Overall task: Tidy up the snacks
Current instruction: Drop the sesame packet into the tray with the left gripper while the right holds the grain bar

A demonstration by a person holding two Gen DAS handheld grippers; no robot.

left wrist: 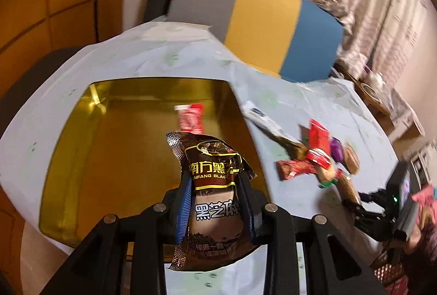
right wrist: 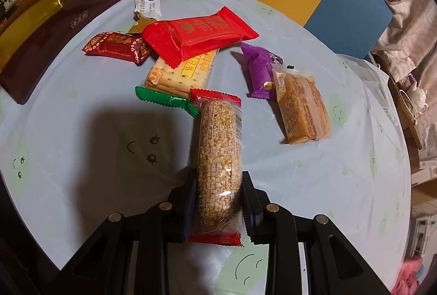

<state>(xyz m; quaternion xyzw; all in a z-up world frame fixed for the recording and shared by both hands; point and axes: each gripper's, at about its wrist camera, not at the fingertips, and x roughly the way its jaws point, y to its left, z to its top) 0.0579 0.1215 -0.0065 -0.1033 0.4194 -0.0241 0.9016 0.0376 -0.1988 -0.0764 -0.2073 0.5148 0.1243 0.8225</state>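
Observation:
My left gripper is shut on a brown black-sesame packet and holds it over the gold-lined box, near its front right part. A red packet lies inside the box. My right gripper is shut on a clear grain bar with red ends, just above the table. Ahead of it lie a bright red packet, a dark red packet, a cracker pack, a green-ended wrapper, a purple packet and a brown cake packet.
A white-and-gold sachet lies behind the pile. The box's dark maroon side stands at the left in the right wrist view. The table has a pale blue printed cloth. A grey, yellow and blue chair back stands behind the table.

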